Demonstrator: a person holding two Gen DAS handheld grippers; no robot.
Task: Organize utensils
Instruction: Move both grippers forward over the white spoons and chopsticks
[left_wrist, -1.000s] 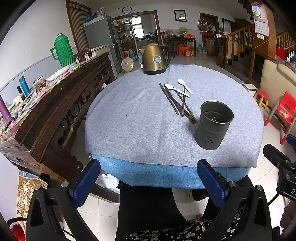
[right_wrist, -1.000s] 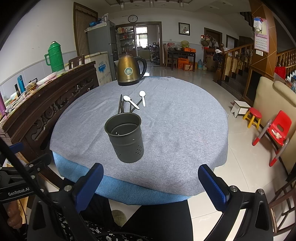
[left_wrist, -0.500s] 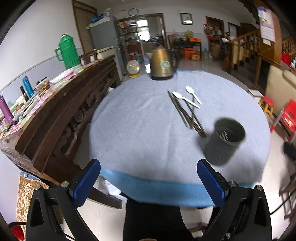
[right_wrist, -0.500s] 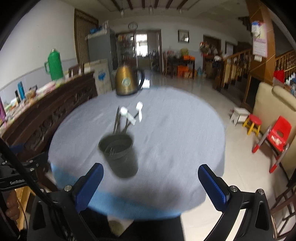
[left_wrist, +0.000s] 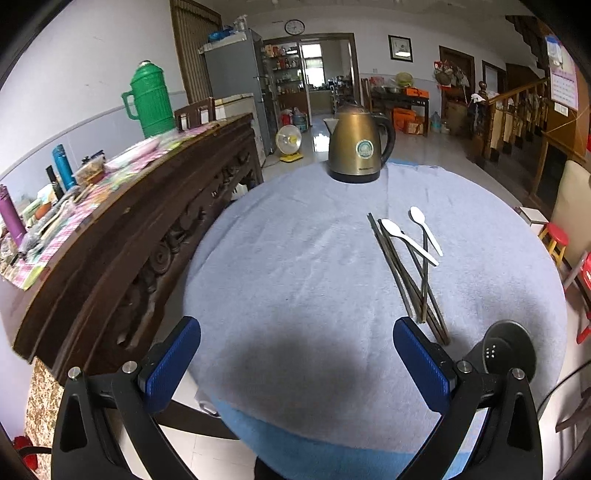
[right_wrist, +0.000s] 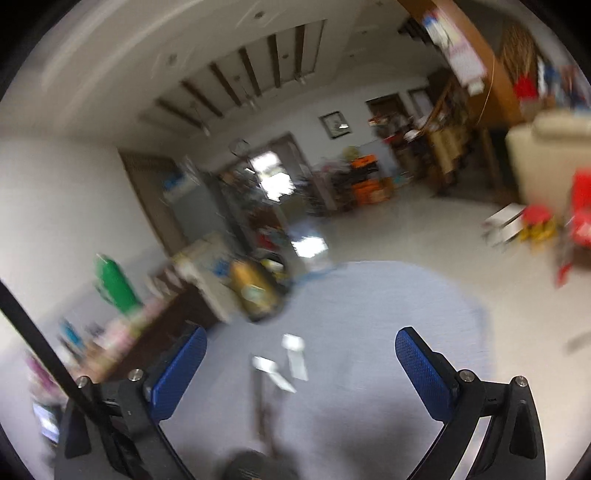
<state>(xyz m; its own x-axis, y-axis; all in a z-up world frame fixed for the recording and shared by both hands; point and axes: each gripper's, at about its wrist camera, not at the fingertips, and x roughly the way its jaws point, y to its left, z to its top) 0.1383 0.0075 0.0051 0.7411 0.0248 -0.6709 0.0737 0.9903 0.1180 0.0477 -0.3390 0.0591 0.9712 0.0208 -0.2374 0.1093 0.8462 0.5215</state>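
Two white plastic spoons (left_wrist: 408, 240) and several dark chopsticks (left_wrist: 410, 277) lie crossed on the grey cloth of the round table (left_wrist: 295, 266). A dark perforated utensil cup (left_wrist: 508, 350) stands near the table's front right, partly behind a finger of my left gripper (left_wrist: 295, 363). That gripper is open over the near cloth, holding nothing. The right wrist view is heavily blurred: my right gripper (right_wrist: 301, 373) is open above the spoons (right_wrist: 288, 365) and chopsticks (right_wrist: 262, 406), with the cup's rim (right_wrist: 255, 465) at the bottom edge.
A gold electric kettle (left_wrist: 360, 147) stands at the far side of the table. A carved dark wooden sideboard (left_wrist: 122, 236) runs along the left, crowded with a green thermos (left_wrist: 149, 99) and bottles. Red stools (left_wrist: 557, 236) and a staircase are to the right.
Both grippers have moved forward over the table. The left one now hangs above the near cloth; the right one swings upward and left, blurring its view, with the cup dropped to the bottom edge.
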